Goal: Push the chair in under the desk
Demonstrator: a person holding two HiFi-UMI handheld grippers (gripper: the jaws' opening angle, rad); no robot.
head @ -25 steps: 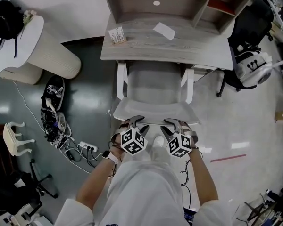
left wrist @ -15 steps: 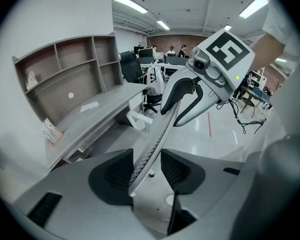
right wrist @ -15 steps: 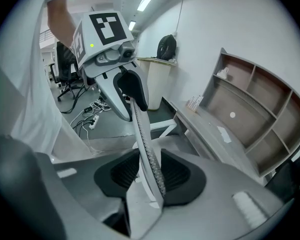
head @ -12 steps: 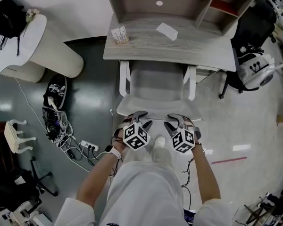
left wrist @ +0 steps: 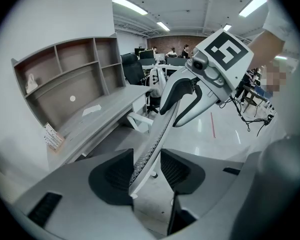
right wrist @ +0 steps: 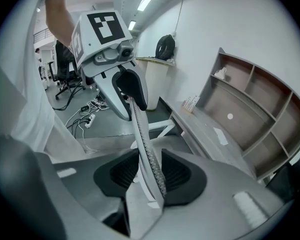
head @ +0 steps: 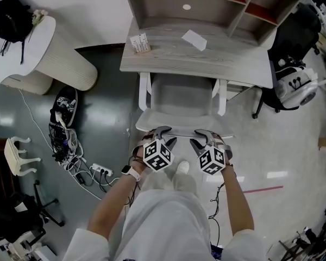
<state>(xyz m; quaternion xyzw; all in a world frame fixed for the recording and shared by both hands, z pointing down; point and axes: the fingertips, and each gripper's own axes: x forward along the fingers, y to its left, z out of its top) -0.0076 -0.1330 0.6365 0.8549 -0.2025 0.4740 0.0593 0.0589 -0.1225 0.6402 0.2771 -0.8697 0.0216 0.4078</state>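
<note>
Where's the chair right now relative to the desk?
Head view, centre: the chair stands straight ahead of the person, its seat partly tucked under the desk's front edge, backrest nearest the person.

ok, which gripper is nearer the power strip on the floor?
Left. The left gripper straddles the chair backrest on the side toward the power strip, which lies off to its left. The right gripper, jaws opening with the backrest between them, is beyond the left one.
</note>
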